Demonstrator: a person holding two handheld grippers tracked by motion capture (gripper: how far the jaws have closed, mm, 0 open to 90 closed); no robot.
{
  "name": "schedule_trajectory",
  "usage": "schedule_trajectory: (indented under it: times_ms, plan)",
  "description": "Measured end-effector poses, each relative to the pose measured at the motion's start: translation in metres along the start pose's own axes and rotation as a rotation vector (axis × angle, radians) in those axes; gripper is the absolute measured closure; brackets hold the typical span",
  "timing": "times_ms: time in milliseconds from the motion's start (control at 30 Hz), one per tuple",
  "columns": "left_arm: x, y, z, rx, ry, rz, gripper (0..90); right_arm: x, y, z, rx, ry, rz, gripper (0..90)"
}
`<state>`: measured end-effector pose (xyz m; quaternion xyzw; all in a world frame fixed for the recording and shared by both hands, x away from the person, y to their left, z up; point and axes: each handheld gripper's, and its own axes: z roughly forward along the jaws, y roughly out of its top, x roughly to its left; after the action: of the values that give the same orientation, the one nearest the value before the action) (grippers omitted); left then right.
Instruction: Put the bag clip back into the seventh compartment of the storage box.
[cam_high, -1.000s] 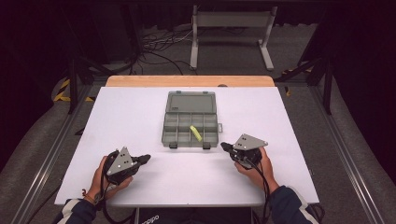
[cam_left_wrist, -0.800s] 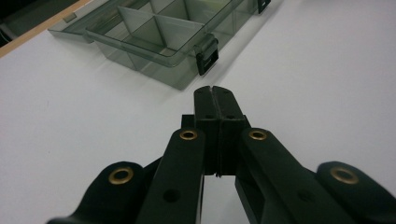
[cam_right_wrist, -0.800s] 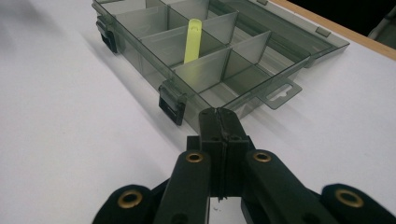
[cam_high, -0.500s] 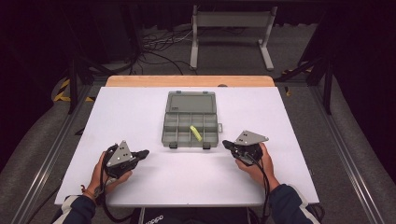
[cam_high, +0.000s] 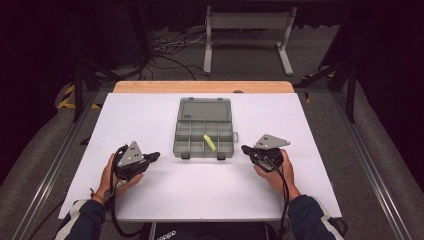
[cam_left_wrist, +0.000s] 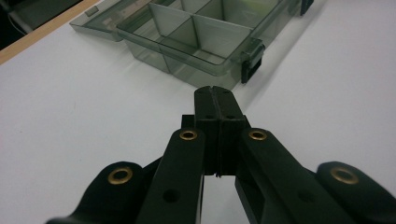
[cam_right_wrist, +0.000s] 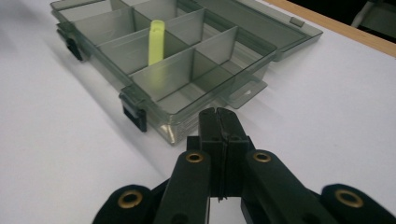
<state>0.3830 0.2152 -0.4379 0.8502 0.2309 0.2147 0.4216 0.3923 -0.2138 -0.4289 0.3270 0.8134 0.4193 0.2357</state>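
Observation:
A clear grey compartment box (cam_high: 204, 131) lies open at the table's middle, its lid folded flat toward the far side. A yellow-green stick (cam_high: 209, 142) leans across a divider in its front row, also seen as the stick (cam_right_wrist: 156, 41) in the right gripper view. My left gripper (cam_high: 156, 156) rests on the table left of the box, jaws pressed together with nothing between them. My right gripper (cam_high: 244, 149) sits right of the box, likewise shut and empty. Up close, the left gripper (cam_left_wrist: 217, 92) points at the box's latch corner (cam_left_wrist: 250, 63), and the right gripper (cam_right_wrist: 218, 113) at the box's near wall (cam_right_wrist: 187, 125).
The white table top (cam_high: 150, 115) has a wooden strip (cam_high: 200, 86) along its far edge. Cables and a metal stand (cam_high: 247, 30) lie on the dark floor beyond. The person's hands (cam_high: 272, 175) hold both grippers near the front edge.
Both grippers have shifted slightly; the right one's tip has drifted a little away from the box. Both jaws stay shut and the box and stick have not moved.

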Motion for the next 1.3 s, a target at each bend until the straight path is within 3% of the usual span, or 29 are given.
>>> schedule_trajectory:
  times_ms: [133, 367, 533, 600, 900, 1133, 1300]
  plan:
    - [0.005, 0.005, 0.003, 0.0, 0.005, 0.002, 90.0, -0.007, 0.004, 0.0, -0.01, -0.041, 0.032, 90.0]
    - [0.014, 0.026, 0.014, -0.001, 0.004, 0.026, 90.0, -0.022, 0.015, 0.012, 0.04, -0.046, 0.066, 90.0]
    - [0.029, 0.039, 0.026, 0.009, 0.012, 0.02, 90.0, -0.034, 0.027, 0.02, 0.046, -0.052, 0.073, 90.0]
    - [0.037, 0.044, 0.032, 0.018, 0.012, 0.013, 90.0, -0.038, 0.034, 0.023, 0.038, -0.082, 0.046, 90.0]
    - [0.07, 0.059, 0.047, 0.037, 0.037, -0.024, 90.0, -0.059, 0.058, 0.044, 0.061, -0.071, 0.046, 90.0]
    - [0.087, 0.069, 0.066, 0.063, 0.044, -0.049, 90.0, -0.069, 0.068, 0.066, 0.113, -0.07, 0.055, 90.0]
    - [0.092, 0.075, 0.082, 0.094, 0.045, -0.062, 90.0, -0.076, 0.07, 0.078, 0.146, -0.069, 0.072, 90.0]
